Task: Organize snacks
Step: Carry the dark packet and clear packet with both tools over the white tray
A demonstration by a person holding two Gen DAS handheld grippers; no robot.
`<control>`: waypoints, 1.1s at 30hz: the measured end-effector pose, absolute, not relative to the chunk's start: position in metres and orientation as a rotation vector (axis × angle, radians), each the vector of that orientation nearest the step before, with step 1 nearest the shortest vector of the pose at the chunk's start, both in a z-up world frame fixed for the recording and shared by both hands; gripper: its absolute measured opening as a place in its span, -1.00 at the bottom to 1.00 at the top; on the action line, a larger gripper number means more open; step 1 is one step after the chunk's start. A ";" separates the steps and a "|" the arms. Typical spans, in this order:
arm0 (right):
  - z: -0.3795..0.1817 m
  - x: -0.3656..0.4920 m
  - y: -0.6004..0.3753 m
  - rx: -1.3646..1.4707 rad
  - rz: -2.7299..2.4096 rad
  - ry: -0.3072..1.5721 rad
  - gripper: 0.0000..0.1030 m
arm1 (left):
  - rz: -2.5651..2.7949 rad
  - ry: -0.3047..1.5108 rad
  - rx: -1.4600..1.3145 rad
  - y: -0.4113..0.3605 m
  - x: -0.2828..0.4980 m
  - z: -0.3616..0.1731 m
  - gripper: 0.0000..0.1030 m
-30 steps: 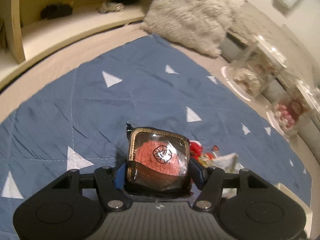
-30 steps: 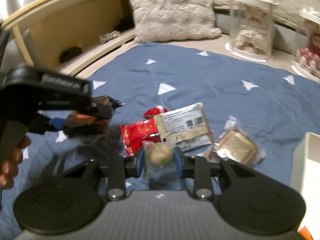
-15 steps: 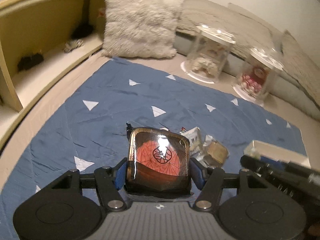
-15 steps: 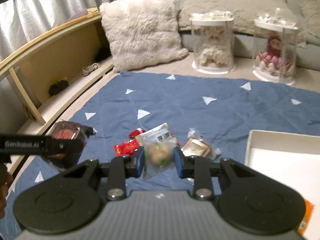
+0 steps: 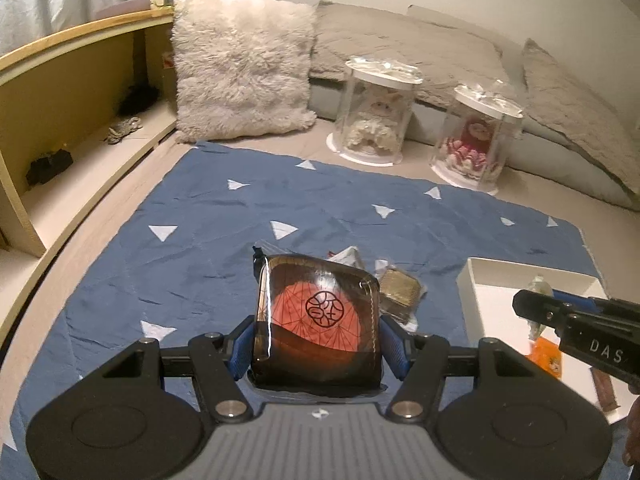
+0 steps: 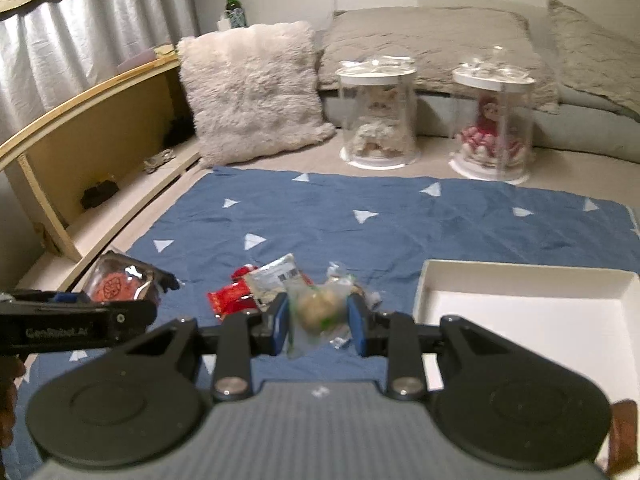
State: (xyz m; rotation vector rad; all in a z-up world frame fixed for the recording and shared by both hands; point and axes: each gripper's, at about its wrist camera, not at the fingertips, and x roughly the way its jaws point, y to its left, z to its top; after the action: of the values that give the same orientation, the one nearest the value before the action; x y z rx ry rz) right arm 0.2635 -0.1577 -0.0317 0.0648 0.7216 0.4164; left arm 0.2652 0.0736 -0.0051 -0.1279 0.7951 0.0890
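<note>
While the dark glossy packet with the red medallion [image 5: 318, 320] sat clamped broadside between the blue pads of the left gripper [image 5: 318, 344], lifted above the blue triangle-print cloth [image 5: 248, 216], the right gripper [image 6: 320, 320] was closed just as firmly on a small clear pouch with a pale round sweet [image 6: 318, 310] inside. Both snacks were airborne, short of the white tray [image 6: 520, 304], which lay on the cloth to the right and already held an orange packet [image 5: 546, 354] and a brown bar [image 5: 604, 392] near its front edge. Doing this step well seemed to call for one delivery at a time: the right tool, nearer the tray, ought to go in first, lower its pouch onto bare tray floor and part its jaws only once the pouch rested there. The left should wait clear, then set its slippery packet flat beside the others, not on top. The leftover pile, a red wrapper [image 6: 230, 300], a white labelled sachet [image 6: 276, 278] and a gold-brown biscuit pack [image 5: 400, 292], lay just ahead, so a low swing risked scattering it.
</note>
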 end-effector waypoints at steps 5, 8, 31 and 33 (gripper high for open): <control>-0.023 0.255 -0.173 0.080 0.380 0.706 -0.30 | 0.046 0.779 -0.123 0.055 0.267 -0.003 0.25; -0.020 0.250 -0.191 0.082 0.357 0.690 -0.30 | 0.004 0.775 -0.125 0.039 0.270 -0.003 0.25; -0.044 0.236 -0.369 0.166 0.071 0.763 -0.29 | -0.323 0.846 -0.172 -0.125 0.307 -0.035 0.25; -0.049 0.236 -0.381 0.178 0.053 0.777 -0.29 | -0.349 0.866 -0.186 -0.139 0.310 -0.041 0.25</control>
State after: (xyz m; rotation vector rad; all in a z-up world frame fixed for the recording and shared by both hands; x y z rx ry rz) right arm 0.2363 -0.3812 -0.0489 0.1780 0.7766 0.0526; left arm 0.3100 -0.1386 -0.0414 -0.1861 0.8660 -0.3486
